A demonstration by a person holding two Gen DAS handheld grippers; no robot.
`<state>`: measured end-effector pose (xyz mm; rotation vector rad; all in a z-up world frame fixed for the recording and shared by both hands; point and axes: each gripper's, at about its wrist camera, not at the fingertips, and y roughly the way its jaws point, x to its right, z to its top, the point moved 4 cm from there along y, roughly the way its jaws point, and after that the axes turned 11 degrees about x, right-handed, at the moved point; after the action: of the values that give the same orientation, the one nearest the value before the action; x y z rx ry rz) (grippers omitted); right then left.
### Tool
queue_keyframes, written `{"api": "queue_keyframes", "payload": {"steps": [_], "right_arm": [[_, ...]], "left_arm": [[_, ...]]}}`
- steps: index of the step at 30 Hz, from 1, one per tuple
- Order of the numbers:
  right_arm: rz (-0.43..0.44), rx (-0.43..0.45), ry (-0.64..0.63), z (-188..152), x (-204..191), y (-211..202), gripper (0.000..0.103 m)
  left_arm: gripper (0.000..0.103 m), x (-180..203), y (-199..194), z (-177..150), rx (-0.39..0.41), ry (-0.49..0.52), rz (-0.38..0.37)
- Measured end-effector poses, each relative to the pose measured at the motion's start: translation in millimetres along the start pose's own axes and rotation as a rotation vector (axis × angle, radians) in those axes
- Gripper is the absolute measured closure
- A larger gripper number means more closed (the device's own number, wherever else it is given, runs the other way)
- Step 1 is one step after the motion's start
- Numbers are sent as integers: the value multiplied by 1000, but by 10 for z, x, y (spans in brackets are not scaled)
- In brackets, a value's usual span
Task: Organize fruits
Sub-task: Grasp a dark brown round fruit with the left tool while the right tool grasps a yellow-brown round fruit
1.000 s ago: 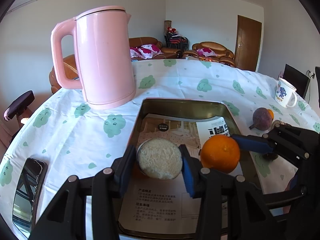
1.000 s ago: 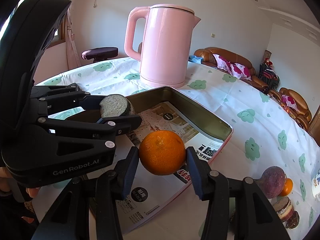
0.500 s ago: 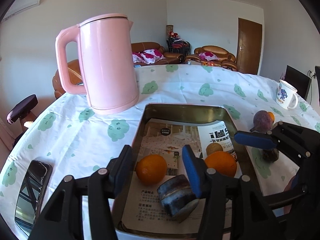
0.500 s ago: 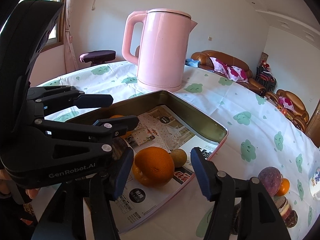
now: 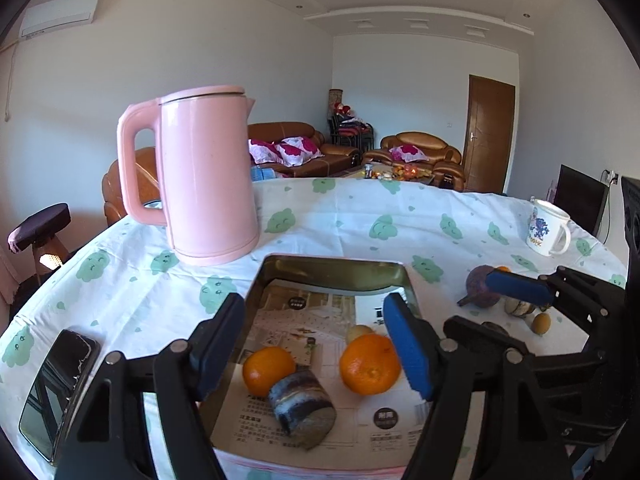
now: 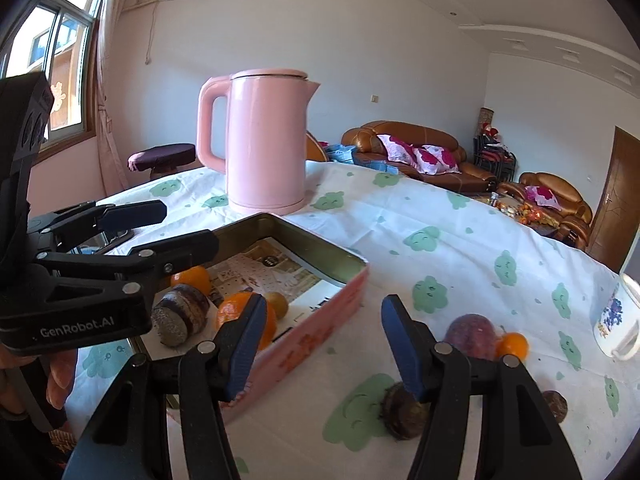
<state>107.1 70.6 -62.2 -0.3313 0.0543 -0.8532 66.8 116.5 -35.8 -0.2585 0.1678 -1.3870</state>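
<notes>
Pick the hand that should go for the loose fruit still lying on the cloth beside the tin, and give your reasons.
Right. The right gripper, empty with open jaws, points at the cloth where the dark fruit lies just below it and the purple fruit beyond. The left gripper, jaws opening and empty, faces into the tin.

Probably a home living room: sofas, kettle

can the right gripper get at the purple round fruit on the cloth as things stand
Probably yes. The right gripper is empty, and the purple fruit sits on open cloth just beyond its right finger. Only a small orange fruit touches its far side.
</notes>
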Motion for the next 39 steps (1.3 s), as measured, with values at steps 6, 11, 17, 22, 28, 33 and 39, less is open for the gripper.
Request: {"api": "queue_keyframes", "payload": {"steps": [6, 11, 17, 22, 28, 33, 39], "right_arm": [[-170, 15, 55, -106, 668, -413, 41], [-279, -1, 152, -263, 1192, -609, 41], [-283, -62, 204, -442, 1351, -573, 41], [-245, -121, 223, -527, 1355, -506, 41], [-186, -207, 262, -645, 1380, -383, 55], [-156, -270, 238, -715, 1310, -267, 55], [-131, -343, 245, -809, 1300, -162, 71]], "left_arm": [[28, 535, -17, 9, -5, 70, -100], [28, 1005, 114, -105, -61, 131, -180], [28, 1382, 323, -251, -157, 174, -245], [32, 1534, 489, -352, -230, 205, -258], [42, 1593, 603, -463, -311, 213, -287], [45, 1566, 699, -541, -379, 180, -311], [59, 1603, 719, -590, -407, 184, -338]]}}
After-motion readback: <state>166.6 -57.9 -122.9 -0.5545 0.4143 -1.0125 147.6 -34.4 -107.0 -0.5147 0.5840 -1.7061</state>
